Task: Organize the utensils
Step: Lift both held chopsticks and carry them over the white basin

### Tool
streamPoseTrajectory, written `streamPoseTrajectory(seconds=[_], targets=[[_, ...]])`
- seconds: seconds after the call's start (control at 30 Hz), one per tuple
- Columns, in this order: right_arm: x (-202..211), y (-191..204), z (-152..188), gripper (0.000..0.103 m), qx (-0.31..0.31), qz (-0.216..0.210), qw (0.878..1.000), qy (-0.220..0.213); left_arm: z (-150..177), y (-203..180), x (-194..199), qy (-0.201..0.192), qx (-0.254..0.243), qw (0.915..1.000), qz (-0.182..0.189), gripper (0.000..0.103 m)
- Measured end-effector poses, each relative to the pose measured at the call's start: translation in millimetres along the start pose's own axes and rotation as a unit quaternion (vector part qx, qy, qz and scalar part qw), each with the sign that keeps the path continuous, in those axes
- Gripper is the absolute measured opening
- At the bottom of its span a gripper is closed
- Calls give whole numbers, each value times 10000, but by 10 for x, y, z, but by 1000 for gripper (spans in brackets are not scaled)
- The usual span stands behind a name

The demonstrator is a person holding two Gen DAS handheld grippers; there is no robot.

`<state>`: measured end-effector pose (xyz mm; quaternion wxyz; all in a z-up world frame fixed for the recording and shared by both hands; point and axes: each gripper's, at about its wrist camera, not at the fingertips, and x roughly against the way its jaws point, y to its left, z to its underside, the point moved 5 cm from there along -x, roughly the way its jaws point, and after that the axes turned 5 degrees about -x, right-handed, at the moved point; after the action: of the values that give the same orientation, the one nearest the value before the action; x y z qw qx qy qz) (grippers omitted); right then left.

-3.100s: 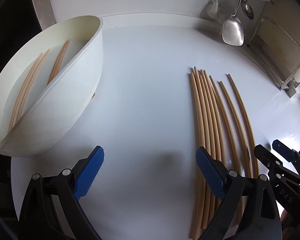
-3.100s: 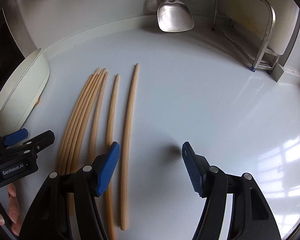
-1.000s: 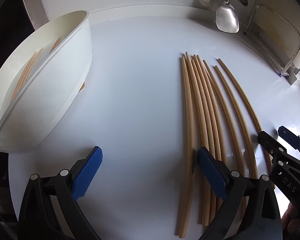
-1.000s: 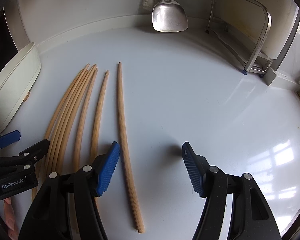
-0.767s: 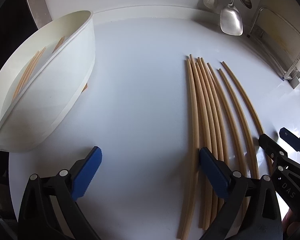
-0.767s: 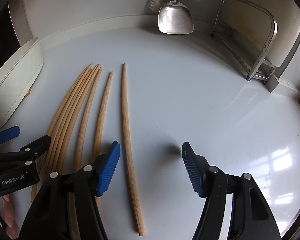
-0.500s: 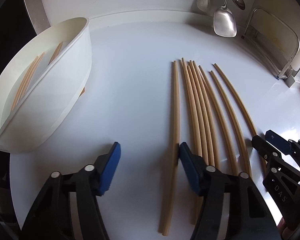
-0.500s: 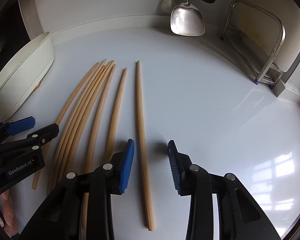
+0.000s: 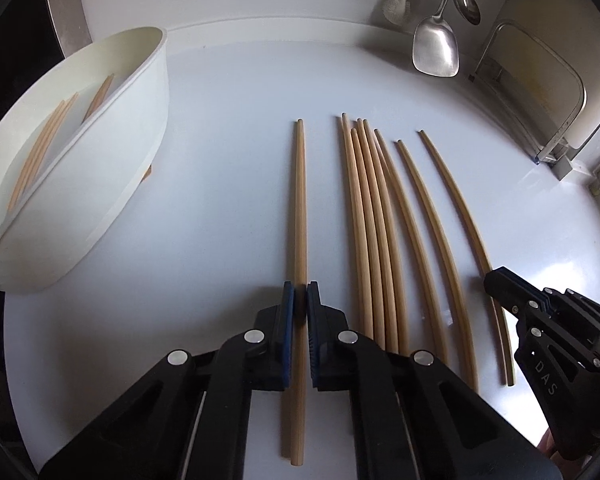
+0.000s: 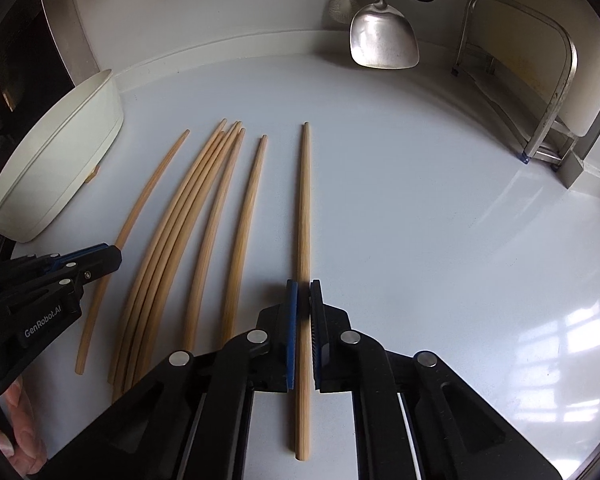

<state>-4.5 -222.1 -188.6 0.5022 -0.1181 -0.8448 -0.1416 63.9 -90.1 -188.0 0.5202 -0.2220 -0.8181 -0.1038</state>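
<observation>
Left gripper (image 9: pixel 300 300) is clamped on the leftmost chopstick (image 9: pixel 299 200); right gripper (image 10: pixel 303 296) on the rightmost chopstick (image 10: pixel 305 200). Both lie on the counter (image 10: pixel 420 220) (light, stiff, smooth, judged slip-prone), gripped near the thick ends.

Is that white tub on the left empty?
No. The white tub holds a few wooden chopsticks, lying flat inside along its length.

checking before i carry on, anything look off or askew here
Only the white bowl: it sits tilted, propped on something tan under its edge. The loose chopsticks lie roughly parallel, nothing spilled or broken. Each gripper is shut on one end chopstick.
</observation>
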Motion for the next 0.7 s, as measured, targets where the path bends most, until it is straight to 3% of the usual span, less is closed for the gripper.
streamPoseTrajectory(seconds=[0.2,0.47,0.7], targets=[[191,-11,-117,6,-57,-154,9998,-92,-45,5,183,-7,188,9998,78,7],[622,133,-492,6,204,-450,9981,-374,-330,88,755,-357,547,9979,41,7],[997,815,-1000,6,645,-900,9914,-696,-566,744,1321,-786,1008,9916,-181,7]])
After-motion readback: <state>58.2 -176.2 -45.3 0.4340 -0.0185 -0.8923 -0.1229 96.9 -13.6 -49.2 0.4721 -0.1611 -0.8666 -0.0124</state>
